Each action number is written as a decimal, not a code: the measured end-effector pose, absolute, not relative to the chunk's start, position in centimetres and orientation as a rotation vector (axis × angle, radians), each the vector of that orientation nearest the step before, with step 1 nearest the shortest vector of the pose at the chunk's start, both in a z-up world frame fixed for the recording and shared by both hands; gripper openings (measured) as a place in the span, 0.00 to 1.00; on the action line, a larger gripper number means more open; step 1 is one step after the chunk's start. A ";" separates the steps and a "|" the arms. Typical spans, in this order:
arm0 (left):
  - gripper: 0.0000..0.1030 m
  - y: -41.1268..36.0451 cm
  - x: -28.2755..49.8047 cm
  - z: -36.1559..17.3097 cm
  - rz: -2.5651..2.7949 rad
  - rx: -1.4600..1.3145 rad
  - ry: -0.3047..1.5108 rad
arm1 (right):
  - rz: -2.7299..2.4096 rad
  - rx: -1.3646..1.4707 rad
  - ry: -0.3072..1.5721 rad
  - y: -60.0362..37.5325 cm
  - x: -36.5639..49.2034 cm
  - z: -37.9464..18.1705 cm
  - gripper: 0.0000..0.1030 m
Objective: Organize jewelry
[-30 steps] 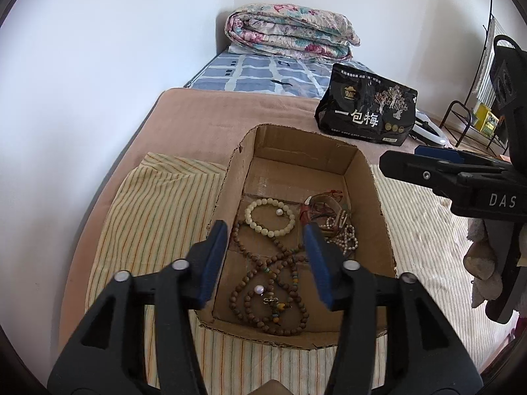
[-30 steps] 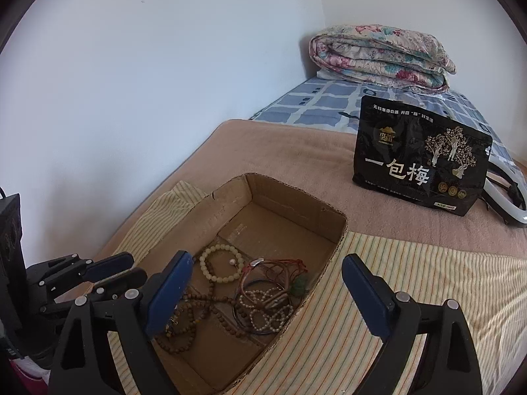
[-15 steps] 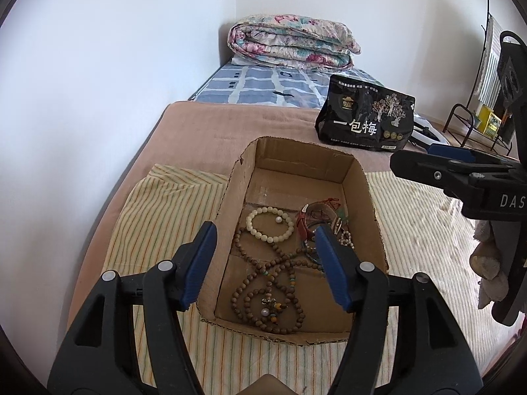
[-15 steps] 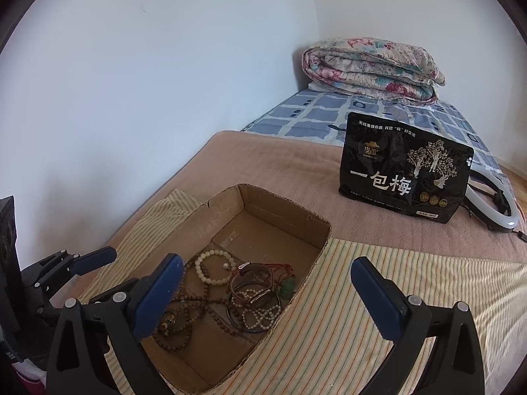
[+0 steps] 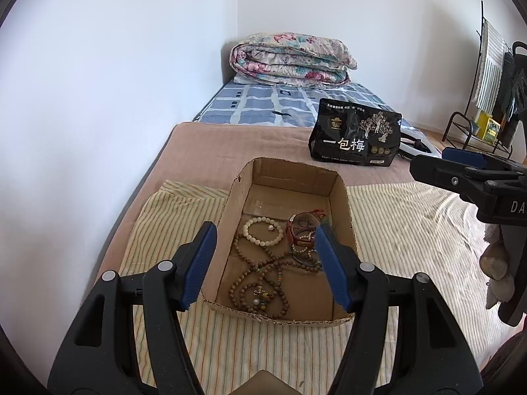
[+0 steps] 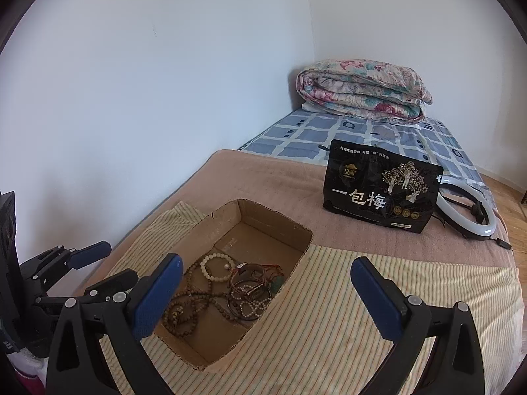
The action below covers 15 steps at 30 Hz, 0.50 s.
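Note:
An open cardboard box [image 5: 342, 197] [image 6: 280, 227] lies on a striped cloth on the bed. In it are a cream bead bracelet [image 5: 262, 231] [image 6: 215, 267], a long brown bead strand [image 5: 257, 283] [image 6: 191, 302], and a tangle of red, brown and pearl bracelets [image 5: 304, 235] [image 6: 252, 291]. My left gripper [image 5: 265, 261] is open and empty, raised over the near end of the box. My right gripper [image 6: 266, 291] is open wide and empty, above the box's right side; it also shows in the left wrist view [image 5: 461, 172].
A black snack bag [image 5: 355, 135] [image 6: 378, 187] stands on the brown blanket beyond the box, with a white ring light [image 6: 467, 210] beside it. A folded floral quilt [image 5: 290, 59] [image 6: 362, 89] lies at the bed's far end. The wall runs along the left. A metal rack [image 5: 477, 125] stands far right.
Both grippers have pulled back and risen away from the box, so the box looks smaller and farther. The left jaws have opened wider. The jewelry has not moved.

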State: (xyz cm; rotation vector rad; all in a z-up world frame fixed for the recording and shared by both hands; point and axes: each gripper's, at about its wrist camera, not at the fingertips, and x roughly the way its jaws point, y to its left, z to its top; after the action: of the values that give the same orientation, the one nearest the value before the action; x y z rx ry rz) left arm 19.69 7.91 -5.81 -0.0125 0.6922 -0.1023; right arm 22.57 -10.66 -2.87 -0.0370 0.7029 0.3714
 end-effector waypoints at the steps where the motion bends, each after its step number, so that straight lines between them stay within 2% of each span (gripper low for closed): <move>1: 0.62 7.8 19.3 -5.5 -0.098 -0.012 0.691 | 0.367 -0.039 0.700 -10.9 22.2 -2.6 1.00; 6: 0.63 7.4 17.3 -4.3 -0.084 -0.016 0.685 | 0.344 -0.061 0.682 -11.9 20.4 -1.6 1.00; 8: 0.73 7.2 16.6 -3.8 -0.074 -0.011 0.673 | 0.335 -0.068 0.672 -12.3 19.6 -1.4 1.00; 10: 0.78 7.0 15.7 -3.3 -0.065 -0.006 0.654 | 0.324 -0.068 0.659 -12.8 18.9 -1.2 1.00; 15: 0.79 6.2 14.1 -2.3 -0.041 0.009 0.633 | 0.310 -0.049 0.655 -14.1 17.8 -1.3 1.00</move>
State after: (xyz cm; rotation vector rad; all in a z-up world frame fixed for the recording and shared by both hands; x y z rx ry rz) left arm 14.07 6.24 -2.33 0.0085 0.6334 -0.0410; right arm 17.75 -14.13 -1.34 -0.0494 0.6554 0.3100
